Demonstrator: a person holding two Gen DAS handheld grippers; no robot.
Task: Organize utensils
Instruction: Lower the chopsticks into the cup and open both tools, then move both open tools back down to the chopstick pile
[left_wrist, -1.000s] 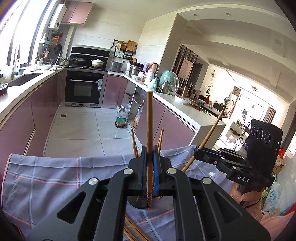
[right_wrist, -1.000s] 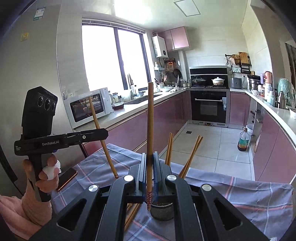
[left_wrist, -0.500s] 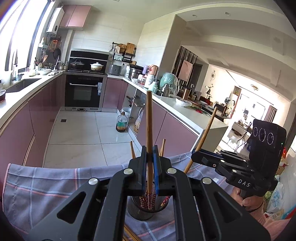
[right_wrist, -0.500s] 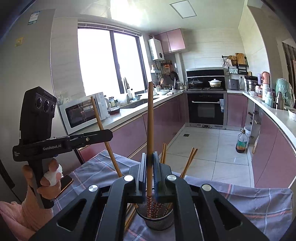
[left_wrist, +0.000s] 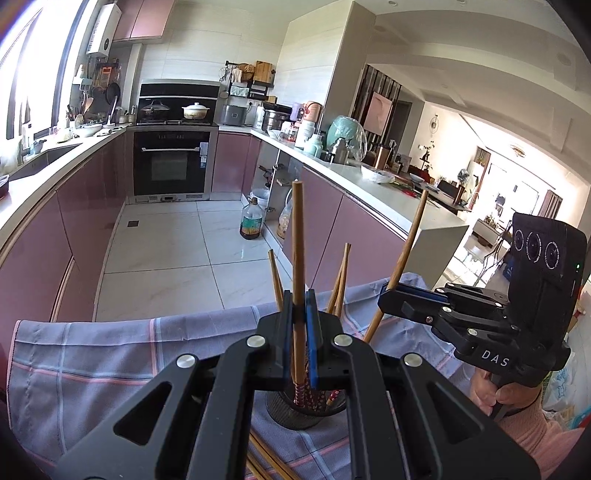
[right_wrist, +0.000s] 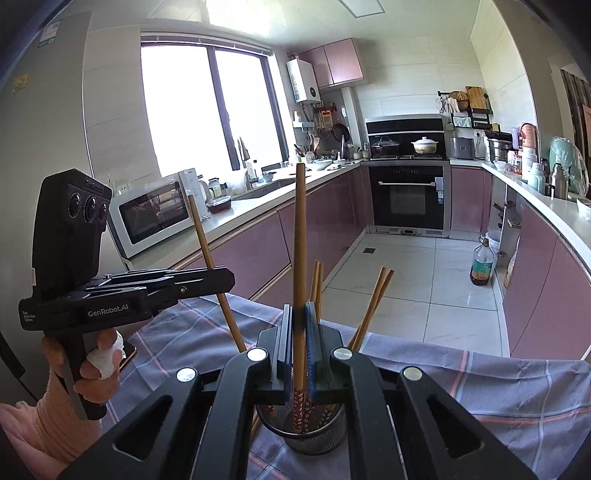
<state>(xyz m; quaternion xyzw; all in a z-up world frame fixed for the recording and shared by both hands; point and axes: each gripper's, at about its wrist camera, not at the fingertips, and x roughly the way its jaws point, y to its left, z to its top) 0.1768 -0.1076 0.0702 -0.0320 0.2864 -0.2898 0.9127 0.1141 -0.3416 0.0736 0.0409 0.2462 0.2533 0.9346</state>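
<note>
— So, what does the left gripper (left_wrist: 298, 325) have hold of?

— One wooden chopstick (left_wrist: 297, 280), pinched tight between its blue-lined fingers (left_wrist: 312, 332). It stands nearly upright, and its patterned red lower end dips into the dark mesh holder (left_wrist: 295, 417) just below the gripper.

— And the right gripper (right_wrist: 298, 343)?

— The same picture from its own camera: its jaws are closed on a second chopstick (right_wrist: 300, 258), upright, with the red patterned tip inside the rim of the mesh holder (right_wrist: 306, 439).

— Can each be seen from the other side?

— Yes. In the left wrist view the right gripper (left_wrist: 386, 301) comes in from the right edge, gripped by a hand (left_wrist: 498, 391) in a pink sleeve, and its chopstick (left_wrist: 402, 258) leans away at a slant. In the right wrist view the left gripper (right_wrist: 229, 277) reaches in from the left, held by the other hand (right_wrist: 96, 369), its chopstick (right_wrist: 214, 266) tilted too.

— Where is the holder?

— On a purple checked cloth (right_wrist: 517, 398) spread over the table, at its near edge to the kitchen floor. Several other chopsticks (right_wrist: 373, 302) already stand in it, fanning out. More chopsticks (left_wrist: 266, 461) lie loose on the cloth beside it, under the left gripper.
</note>
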